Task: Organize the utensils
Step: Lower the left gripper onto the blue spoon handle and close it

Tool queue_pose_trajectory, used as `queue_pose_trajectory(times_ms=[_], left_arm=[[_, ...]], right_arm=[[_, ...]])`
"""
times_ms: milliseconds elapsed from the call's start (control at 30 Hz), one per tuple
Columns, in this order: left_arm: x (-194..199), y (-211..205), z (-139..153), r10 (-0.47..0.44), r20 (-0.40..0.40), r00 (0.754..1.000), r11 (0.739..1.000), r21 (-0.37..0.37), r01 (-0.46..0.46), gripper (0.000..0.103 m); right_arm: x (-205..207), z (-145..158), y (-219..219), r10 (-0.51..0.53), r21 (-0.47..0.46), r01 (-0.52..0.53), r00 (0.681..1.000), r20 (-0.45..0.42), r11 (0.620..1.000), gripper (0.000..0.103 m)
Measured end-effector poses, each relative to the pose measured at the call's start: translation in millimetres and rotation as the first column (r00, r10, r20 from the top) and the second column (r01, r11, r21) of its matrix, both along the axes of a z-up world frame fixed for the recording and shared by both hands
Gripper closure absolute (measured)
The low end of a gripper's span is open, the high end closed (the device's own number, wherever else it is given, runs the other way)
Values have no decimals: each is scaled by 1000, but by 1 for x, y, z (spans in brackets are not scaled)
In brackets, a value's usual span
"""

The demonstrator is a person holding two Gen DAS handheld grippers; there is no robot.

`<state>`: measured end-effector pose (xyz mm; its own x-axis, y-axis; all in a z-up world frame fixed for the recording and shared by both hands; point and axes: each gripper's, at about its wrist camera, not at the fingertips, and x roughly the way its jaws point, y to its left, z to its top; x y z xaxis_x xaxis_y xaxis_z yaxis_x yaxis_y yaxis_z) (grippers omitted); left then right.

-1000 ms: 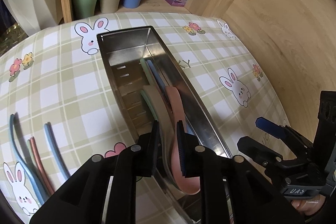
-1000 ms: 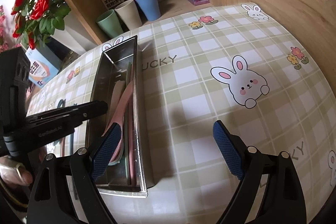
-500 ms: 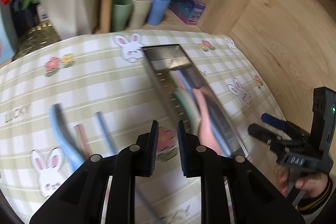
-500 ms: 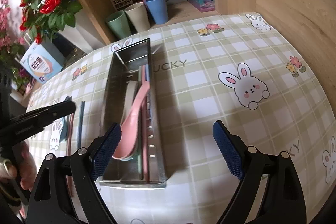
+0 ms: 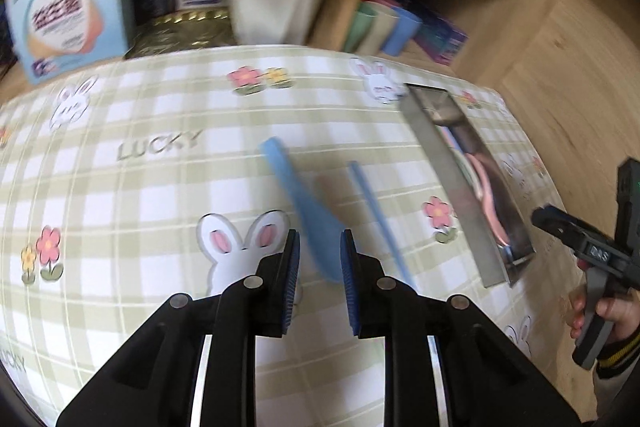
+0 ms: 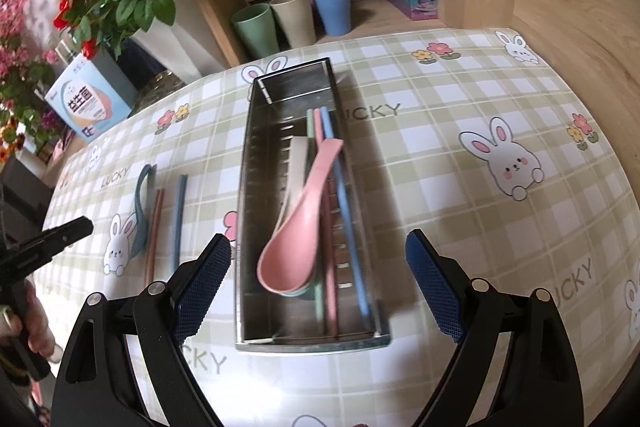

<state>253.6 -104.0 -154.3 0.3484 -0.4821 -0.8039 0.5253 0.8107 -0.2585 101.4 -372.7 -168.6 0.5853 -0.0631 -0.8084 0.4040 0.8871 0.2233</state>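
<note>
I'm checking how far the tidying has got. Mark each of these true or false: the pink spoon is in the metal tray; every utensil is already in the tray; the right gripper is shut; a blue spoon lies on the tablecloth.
1. The pink spoon is in the metal tray. True.
2. Every utensil is already in the tray. False: a blue spoon, a pink chopstick and a blue chopstick lie on the tablecloth beside it.
3. The right gripper is shut. False: its jaws stand wide apart, empty, above the tray's near end.
4. A blue spoon lies on the tablecloth. True.
</note>
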Motion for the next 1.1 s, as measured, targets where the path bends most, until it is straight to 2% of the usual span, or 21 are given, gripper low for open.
queue_pose_trajectory(times_ms=[133,400,700,1000,1100], left_arm=[[17,8,-9,78,-42,996,995,-63,-81,70],[49,-8,-28,161,-126,979,976,-130,-177,70],[69,-20,-50,212,-193,958,964,-120,-237,70],[71,-25,-57,229,-188,955,961,-110,-252,70],[70,-26,-56,221,-181,958,966,-97,-241,77]], right_arm=[[2,-1,4,8,-5,-8,1000,-9,1000,17],[1,-1,-4,-9,-12,9,1000,-18,1000,17],[-6,-4,-17,-43,-5,43,999,-25,999,17],[-9,-10,-19,-45,21,46,998,-39,999,17],[-10,-11,-20,-55,28,56,997,-46,998,17]])
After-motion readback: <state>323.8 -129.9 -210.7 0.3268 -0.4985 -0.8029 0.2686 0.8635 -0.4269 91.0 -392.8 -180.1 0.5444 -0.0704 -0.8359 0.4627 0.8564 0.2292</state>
